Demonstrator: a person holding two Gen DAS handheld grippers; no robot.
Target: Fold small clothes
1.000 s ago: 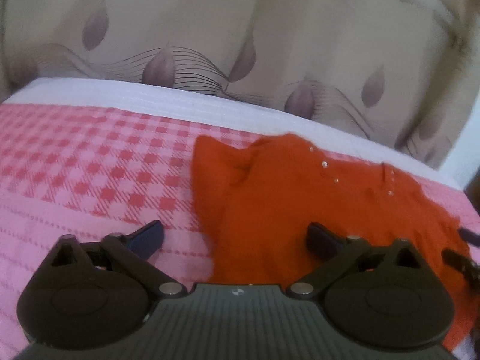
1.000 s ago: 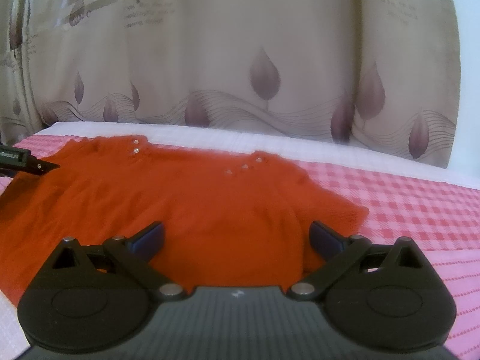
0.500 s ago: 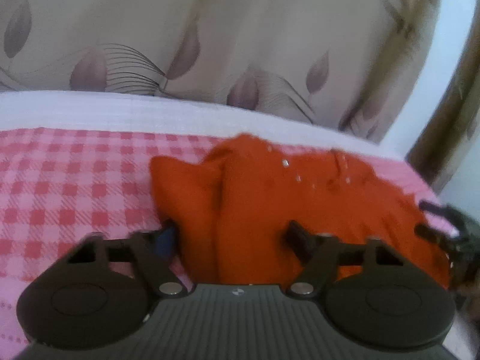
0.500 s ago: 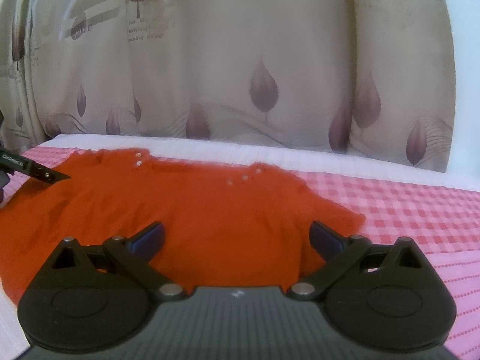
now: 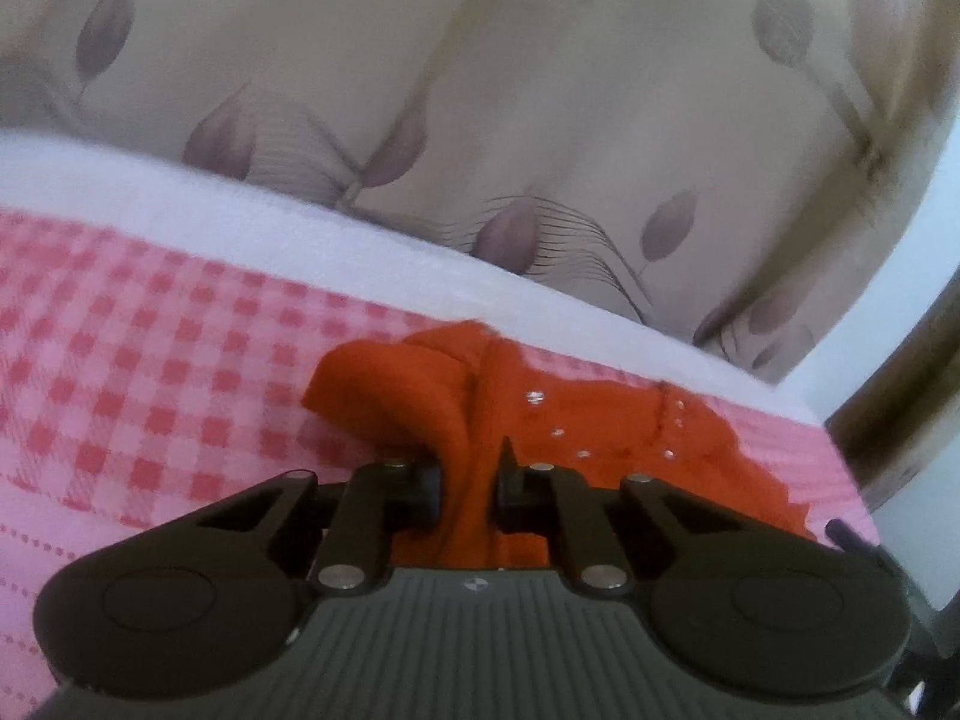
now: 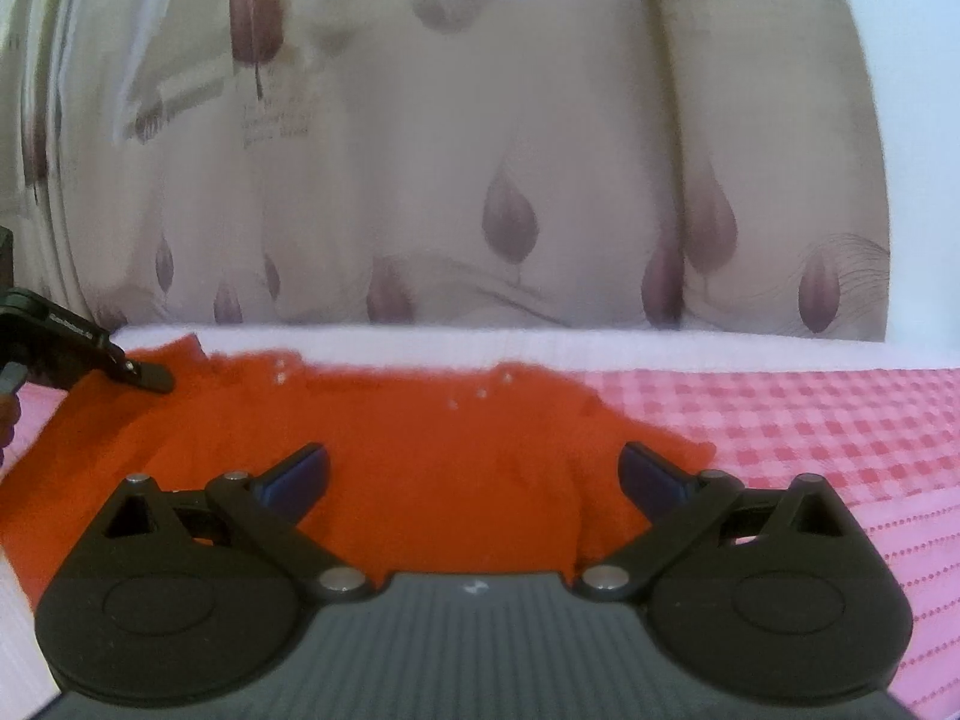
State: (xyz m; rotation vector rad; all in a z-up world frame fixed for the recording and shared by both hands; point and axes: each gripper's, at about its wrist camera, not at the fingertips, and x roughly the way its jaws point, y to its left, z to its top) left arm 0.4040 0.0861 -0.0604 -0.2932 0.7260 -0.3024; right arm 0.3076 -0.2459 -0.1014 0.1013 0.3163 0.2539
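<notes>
The left hand-held gripper (image 5: 468, 489) is closing its jaws on a raised fold of the small orange knit top with little shiny studs (image 5: 576, 438), and the cloth is now being pinched between the two black fingers (image 5: 427, 489). The fold is standing up a little from the bed, while the rest of the garment is lying spread on the pink and red checked bed cover (image 5: 150, 372), near the far edge of the bed where a white strip (image 5: 180, 210) is running. The right hand-held gripper (image 6: 474, 474) is hovering over the near hem of the same orange top (image 6: 432, 450) with its jaws standing wide apart, holding nothing. In the right wrist view the left hand-held gripper (image 6: 144, 378) is showing at the left edge. A beige curtain with mauve leaf prints (image 6: 510, 180) is hanging behind the bed.
</notes>
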